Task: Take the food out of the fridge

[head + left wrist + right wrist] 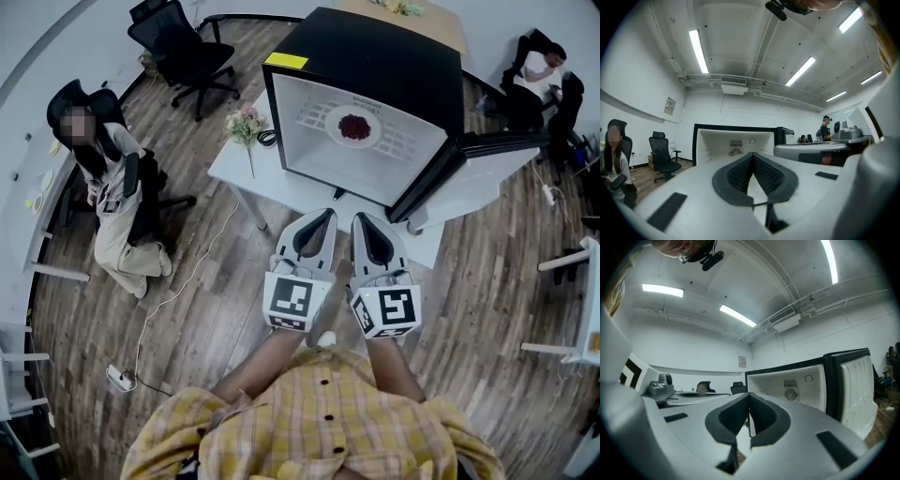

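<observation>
- The wooden floor [469, 281] lay bare between us and the worktop, with open room on both sides of where we stood.
- The fridge [375, 56] stood on the white worktop [239, 169] and took up most of it. Its opening faced us, with nothing in front of it.
- The fridge door [497, 159] hung wide open to the right, past the worktop's edge, and closed off that side.
- A seated person [117, 202] was off to the left, well apart from the worktop. An empty office chair [183, 47] stood beyond, and a second person [536, 80] sat far back on the right, behind the door.
- We held the left claw [328, 214] and the right claw [361, 217] side by side, just short of the worktop's near edge and pointing at the opening. Neither touched the fridge. In each gripper view the two pads were pressed together at the tips with nothing between them.
- A wire shelf [403, 141] crossed the inside of the fridge.
- A white plate [333, 131] sat on that shelf near the middle, with bare shelf all round it.
- The food [354, 126], a dark red heap, lay on the plate, inside the fridge.
- Flowers [246, 122] lay at the worktop's left corner, beside the fridge and clear of its opening.
- A power strip [120, 378] lay on the floor to our left, its cord running toward the worktop.
</observation>
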Motion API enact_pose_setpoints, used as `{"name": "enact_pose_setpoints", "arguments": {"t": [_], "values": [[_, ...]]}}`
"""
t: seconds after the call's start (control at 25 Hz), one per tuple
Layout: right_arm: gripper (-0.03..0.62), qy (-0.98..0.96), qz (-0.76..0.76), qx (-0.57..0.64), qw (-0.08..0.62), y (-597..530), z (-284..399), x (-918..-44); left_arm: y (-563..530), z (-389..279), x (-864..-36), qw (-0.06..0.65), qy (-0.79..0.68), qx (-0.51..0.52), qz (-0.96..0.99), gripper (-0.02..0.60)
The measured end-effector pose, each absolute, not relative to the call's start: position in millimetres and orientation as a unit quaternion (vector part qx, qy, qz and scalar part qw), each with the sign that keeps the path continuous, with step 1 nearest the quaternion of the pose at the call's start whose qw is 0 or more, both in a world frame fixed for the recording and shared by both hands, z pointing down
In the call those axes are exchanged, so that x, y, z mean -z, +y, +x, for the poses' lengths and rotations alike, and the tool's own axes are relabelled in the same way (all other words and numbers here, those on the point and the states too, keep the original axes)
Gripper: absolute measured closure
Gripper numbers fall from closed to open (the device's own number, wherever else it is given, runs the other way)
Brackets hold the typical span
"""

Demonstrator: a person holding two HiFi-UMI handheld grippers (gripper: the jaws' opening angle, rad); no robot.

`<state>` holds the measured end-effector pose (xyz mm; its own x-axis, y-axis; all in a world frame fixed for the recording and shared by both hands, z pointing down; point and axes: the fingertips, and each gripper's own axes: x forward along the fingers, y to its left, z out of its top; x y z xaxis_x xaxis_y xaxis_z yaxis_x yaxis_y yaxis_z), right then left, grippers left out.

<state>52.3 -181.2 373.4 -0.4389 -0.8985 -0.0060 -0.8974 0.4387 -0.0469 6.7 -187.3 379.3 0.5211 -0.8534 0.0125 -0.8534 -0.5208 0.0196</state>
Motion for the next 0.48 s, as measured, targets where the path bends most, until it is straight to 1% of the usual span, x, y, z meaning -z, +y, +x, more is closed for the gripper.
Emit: {"name": "enact_pose_setpoints", "arguments": {"t": [0.48], "values": [[0.586,0.846,-0.533,0.017,0.021,-253.1,29.2,-374.0,-259.7,-14.2,-381.4,0.013,-0.483,-0.001,0.876,0.574]]}}
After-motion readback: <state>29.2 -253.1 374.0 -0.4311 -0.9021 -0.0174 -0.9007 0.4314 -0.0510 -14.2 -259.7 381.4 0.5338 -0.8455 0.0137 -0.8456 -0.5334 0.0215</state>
